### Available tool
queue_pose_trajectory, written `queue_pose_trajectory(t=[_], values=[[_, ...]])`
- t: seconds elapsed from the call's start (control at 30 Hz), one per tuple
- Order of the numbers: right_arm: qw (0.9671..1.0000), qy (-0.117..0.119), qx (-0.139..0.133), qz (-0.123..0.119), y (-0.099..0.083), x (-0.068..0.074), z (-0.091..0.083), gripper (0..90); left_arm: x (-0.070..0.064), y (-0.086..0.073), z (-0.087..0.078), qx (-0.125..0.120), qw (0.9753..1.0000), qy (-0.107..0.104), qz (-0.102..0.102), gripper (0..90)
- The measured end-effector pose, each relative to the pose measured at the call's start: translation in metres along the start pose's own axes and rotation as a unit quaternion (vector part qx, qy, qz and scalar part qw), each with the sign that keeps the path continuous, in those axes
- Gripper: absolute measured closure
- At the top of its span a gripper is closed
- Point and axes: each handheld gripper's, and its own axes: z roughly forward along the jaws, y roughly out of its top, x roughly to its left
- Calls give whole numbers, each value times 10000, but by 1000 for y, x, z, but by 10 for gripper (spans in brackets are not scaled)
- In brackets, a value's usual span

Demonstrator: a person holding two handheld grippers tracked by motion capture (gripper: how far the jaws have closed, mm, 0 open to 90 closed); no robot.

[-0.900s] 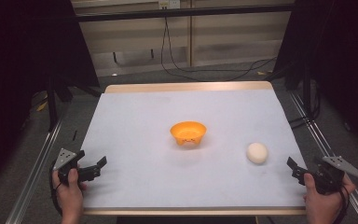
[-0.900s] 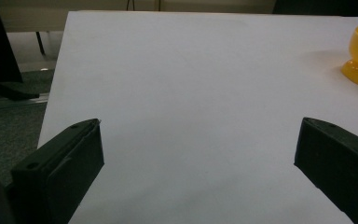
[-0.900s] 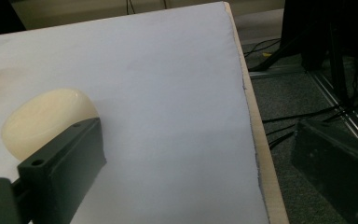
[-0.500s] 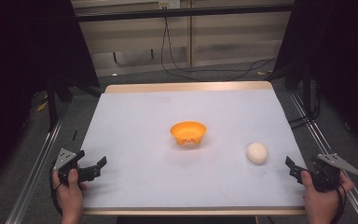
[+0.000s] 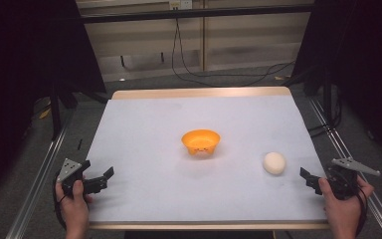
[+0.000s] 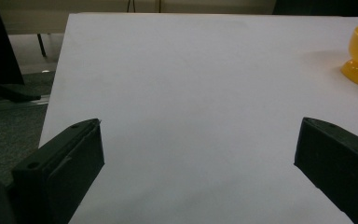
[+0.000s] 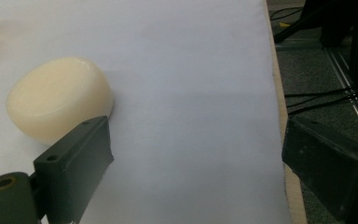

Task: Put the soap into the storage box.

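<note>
While your right claw (image 5: 308, 178) sits wide open w/ nothing in it, its near jaw is already just beside the egg (image 5: 274, 163), so watch that first. In the right gripper view the egg (image 7: 59, 98) lies off to the left jaw's side, not between the jaws; if you push straight fwd from here, I'd expect that jaw to nudge it and send it rolling. It's round and smooth-looking, and the table (image 5: 144, 129) is flat and bare, so nothing would stop a roll, and the right edge is near. Swing left to centre it before closing.

Left claw (image 5: 101, 180) is also wide open and empty, resting near the front-left corner, well apart from everything.

Egg: pale cream, matte, slightly flattened oval, lying on its side, front-right of the table. Bowl (image 5: 200, 142): orange, upright, about mid-table, well apart from the egg.
</note>
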Motion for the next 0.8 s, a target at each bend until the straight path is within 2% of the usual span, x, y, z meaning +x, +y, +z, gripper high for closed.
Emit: queue_pose_trajectory(t=[0.1,0.2,0.4,0.8], values=[[9999,59,133,-80,3,1,2,78,0,0,0,24,10000,5,-7,12],[9991,267,320,-64,6,1,4,76,0,0,0,32,10000,23,-12,12],[9974,330,603,-216,12,5,9,74,0,0,1,34,10000,5,-23,13],[9936,430,996,-320,25,20,21,74,0,0,1,68,10000,10,-10,12]])
